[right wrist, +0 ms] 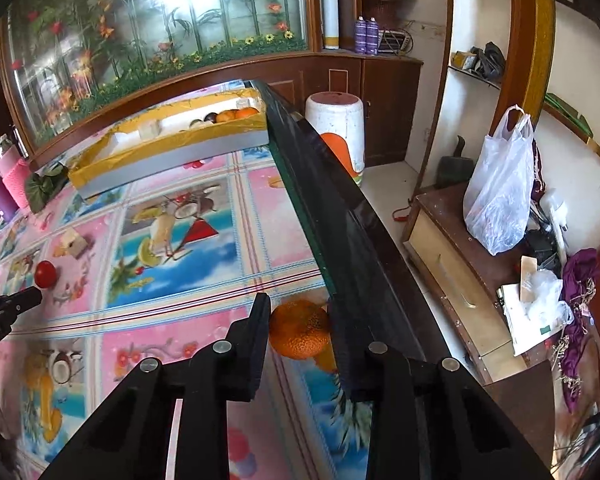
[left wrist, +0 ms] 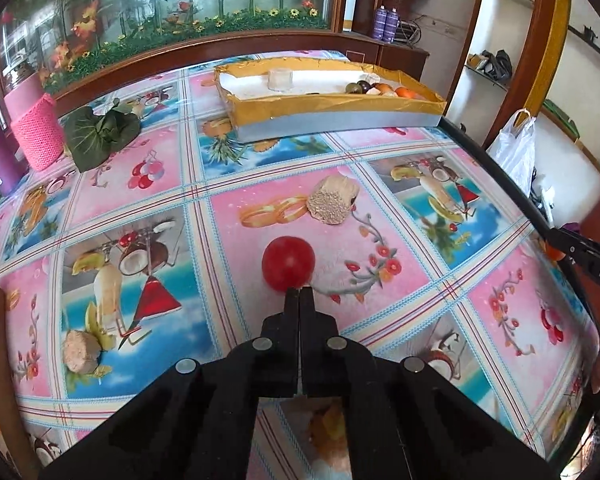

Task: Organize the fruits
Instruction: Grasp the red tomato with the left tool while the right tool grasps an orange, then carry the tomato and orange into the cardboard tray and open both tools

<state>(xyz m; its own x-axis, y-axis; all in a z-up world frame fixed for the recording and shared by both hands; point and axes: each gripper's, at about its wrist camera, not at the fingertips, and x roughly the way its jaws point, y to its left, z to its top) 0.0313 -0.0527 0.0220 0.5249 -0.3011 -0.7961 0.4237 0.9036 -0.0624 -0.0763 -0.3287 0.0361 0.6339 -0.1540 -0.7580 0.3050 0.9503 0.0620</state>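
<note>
The tomato, smooth, round and glossy red, lies on the tabletop just ahead of the left gripper in the left wrist view. The jaws are pressed together with nothing between them, and their tips sit at the tomato's near edge; whether they touch it cannot be told. Beyond the tomato, farther ahead of the jaws, lies a pale, cut, rough-faced piece, and another such piece lies to the left of the jaws. Far ahead stands a yellow-lined tray with several fruits gathered at its right end.

In the right wrist view an orange, round with dimpled skin, sits between the jaws of the right gripper close to the tabletop's dark edge. The jaws stand a fruit's width apart and pinch the orange from both sides. Far to the left of these jaws the tomato shows again, with the left gripper's closed tip just beside it. The tray lies well ahead and to the left.
</note>
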